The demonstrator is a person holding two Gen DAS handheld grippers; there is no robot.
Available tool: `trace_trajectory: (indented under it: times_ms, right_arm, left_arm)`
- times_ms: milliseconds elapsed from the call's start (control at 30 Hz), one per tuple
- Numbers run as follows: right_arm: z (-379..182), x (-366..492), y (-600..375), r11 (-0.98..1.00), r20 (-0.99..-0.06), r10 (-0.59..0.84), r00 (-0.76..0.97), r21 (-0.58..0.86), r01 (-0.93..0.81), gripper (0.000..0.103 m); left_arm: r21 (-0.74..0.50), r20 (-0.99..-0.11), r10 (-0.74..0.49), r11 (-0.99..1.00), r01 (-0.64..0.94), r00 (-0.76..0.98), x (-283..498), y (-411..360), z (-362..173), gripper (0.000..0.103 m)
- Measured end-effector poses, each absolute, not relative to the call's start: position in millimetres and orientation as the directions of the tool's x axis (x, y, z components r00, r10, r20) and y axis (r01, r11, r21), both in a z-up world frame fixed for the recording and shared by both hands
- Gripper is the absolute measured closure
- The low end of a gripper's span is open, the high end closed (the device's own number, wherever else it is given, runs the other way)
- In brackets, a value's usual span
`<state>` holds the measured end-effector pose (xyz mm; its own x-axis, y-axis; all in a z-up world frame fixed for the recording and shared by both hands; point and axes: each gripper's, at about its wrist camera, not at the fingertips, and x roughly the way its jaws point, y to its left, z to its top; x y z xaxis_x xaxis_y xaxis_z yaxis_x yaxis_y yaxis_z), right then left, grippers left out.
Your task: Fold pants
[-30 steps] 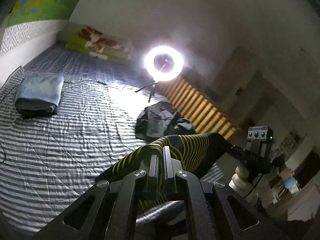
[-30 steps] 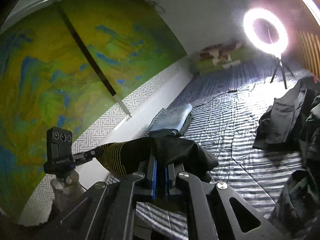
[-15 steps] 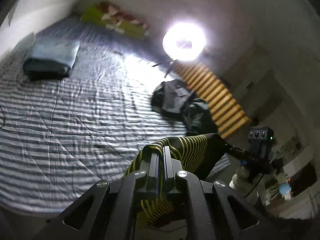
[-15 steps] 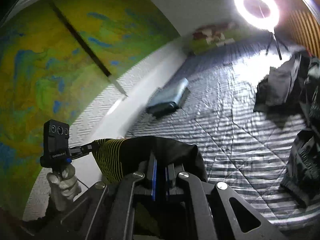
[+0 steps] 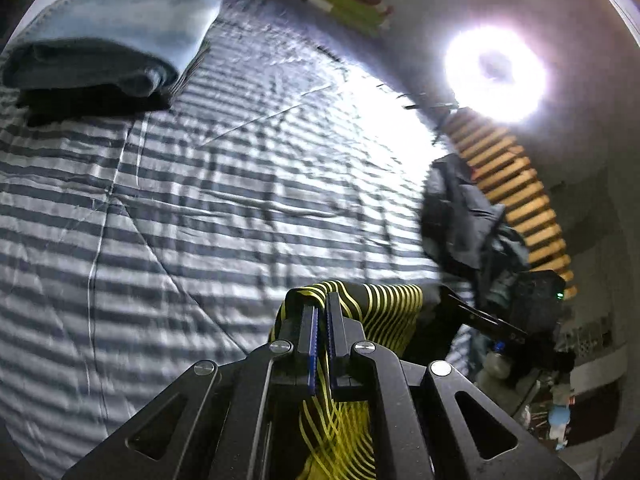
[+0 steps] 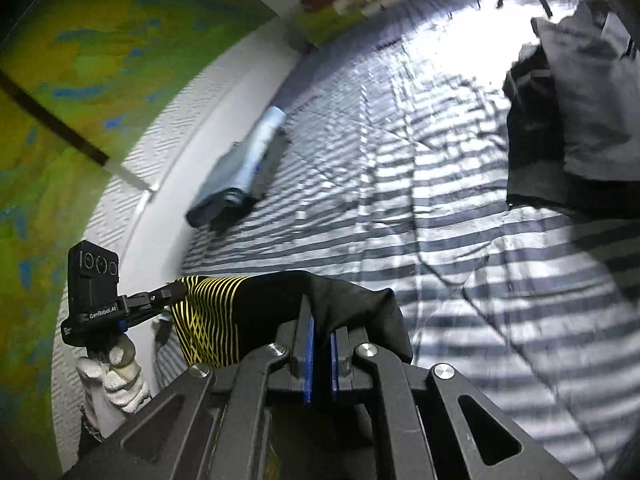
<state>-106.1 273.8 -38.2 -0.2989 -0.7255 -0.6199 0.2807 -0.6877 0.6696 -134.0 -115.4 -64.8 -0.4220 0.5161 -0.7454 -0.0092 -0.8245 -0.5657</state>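
Here, the black pants (image 6: 280,312) with thin yellow wavy stripes hang stretched between my two tools above the near edge of the striped, quilted bedspread (image 5: 200,220). My left gripper (image 5: 320,312) and right gripper (image 6: 320,320) each clamp the soft cloth.

Black pants (image 6: 280,312) with yellow wavy stripes hang stretched between my two grippers above the striped bed.

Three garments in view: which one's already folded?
The light blue denim pants by the wall, lying as a flat, squared stack. The dark grey clothes are a crumpled heap; the black yellow-striped pants hang between both grippers.
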Motion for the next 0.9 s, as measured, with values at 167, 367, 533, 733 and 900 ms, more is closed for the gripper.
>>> trace_trajectory:
  times_ms: [167,367,533,733,900]
  right_arm:
    - [-60.9,-128.9,260.4,-0.727,-0.688,-0.686,-0.236,0.642,0.243,0.094]
    - [-56.0,-124.3,296.2,-0.714,-0.674,-0.697,-0.245,0.684,0.150,0.083]
    - [-25.4,-75.0,302.8,-0.711,-0.669,-0.703,-0.243,0.654,0.258,0.082]
    - [-35.3,-7.2,285.1,-0.714,-0.708,-0.689,-0.153,0.628,0.311,0.082]
    - [-55.7,17.4,268.4,-0.708,-0.725,-0.684,-0.082,0.633,0.312,0.081]
  left_arm:
    - [-0.514,-0.804,0.461,-0.856,0.049,-0.376,-164.3,-121.3,-106.5,0.095]
    - [-0.466,-0.816,0.383,-0.879,0.101,-0.433,-157.6,-142.6,-94.8,0.067]
    - [-0.488,-0.787,0.442,-0.873,-0.004,-0.430,-99.5,-122.4,-62.8,0.063]
    - [-0.511,-0.814,0.503,-0.858,-0.055,-0.291,-20.7,-78.6,-80.1,0.061]
    - [-0.522,-0.829,0.512,-0.853,-0.016,-0.227,5.3,-69.2,-111.8,0.063]
